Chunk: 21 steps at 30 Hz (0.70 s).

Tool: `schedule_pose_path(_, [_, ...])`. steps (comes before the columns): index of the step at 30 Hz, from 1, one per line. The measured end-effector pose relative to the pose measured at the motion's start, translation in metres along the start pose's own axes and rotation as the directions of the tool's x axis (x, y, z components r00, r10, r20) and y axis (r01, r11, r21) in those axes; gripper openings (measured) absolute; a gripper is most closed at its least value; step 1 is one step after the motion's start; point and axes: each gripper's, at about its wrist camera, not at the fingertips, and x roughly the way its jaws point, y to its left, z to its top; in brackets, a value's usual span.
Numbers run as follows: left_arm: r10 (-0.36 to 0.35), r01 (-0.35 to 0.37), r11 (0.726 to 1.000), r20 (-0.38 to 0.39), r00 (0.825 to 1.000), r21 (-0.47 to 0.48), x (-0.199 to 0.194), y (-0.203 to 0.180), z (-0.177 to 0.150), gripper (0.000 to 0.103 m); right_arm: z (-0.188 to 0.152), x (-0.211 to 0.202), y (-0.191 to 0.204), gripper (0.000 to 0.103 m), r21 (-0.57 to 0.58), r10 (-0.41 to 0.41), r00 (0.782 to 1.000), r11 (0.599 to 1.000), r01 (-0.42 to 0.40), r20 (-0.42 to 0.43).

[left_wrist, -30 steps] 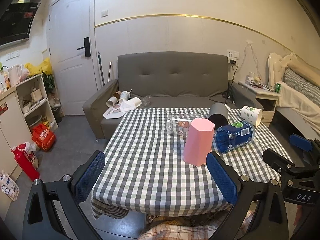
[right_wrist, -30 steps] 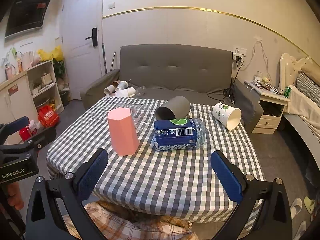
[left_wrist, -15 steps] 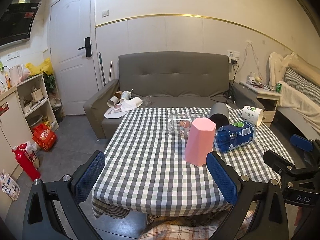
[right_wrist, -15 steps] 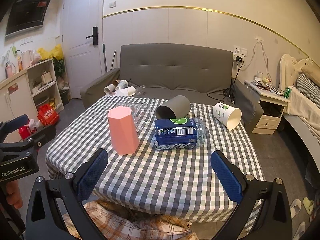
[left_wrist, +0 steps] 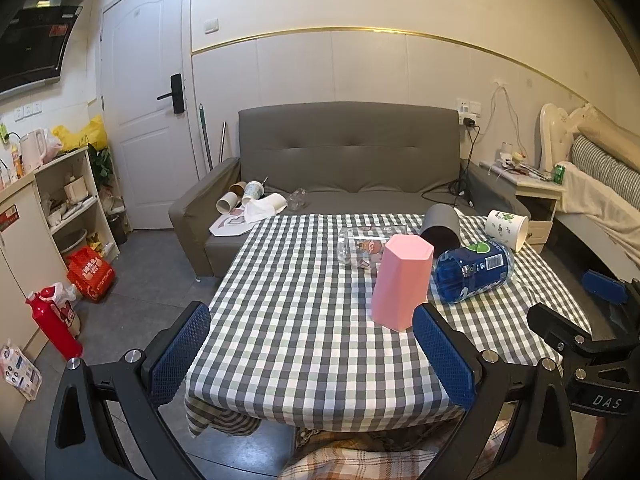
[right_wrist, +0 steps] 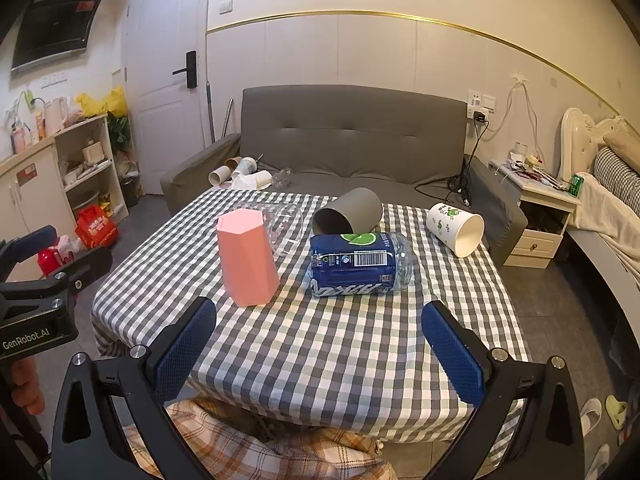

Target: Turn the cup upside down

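Pink cup (right_wrist: 247, 255) partly hides clear cup (right_wrist: 285, 227).

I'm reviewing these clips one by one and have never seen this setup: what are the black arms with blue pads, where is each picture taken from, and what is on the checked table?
There is no robot here. A person holds one two-finger gripper in each hand, and a fisheye camera on each gripper looks forward along its fingers. One picture comes from the left gripper, the other from the right gripper; the blue-padded prongs at the bottom are each gripper's own fingers. Each view also catches the other gripper at its edge.

Both grippers are open, hold nothing, and sit at the near edge of the checked table.

On it: a pink faceted cup standing with its wide end down, a clear glass lying behind it, a grey cup, a blue-labelled plastic bottle and a white paper cup with green prints, all on their sides.
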Motion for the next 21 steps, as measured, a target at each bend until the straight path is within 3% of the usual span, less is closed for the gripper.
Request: schedule_pose_path(21, [0.004,-0.004,1.000,0.000,1.000,0.001,-0.0003,0.0000,-0.0004,0.103,-0.0022,0.0021,-0.0001,0.103,-0.009,0.000,1.000,1.000,0.000,-0.006])
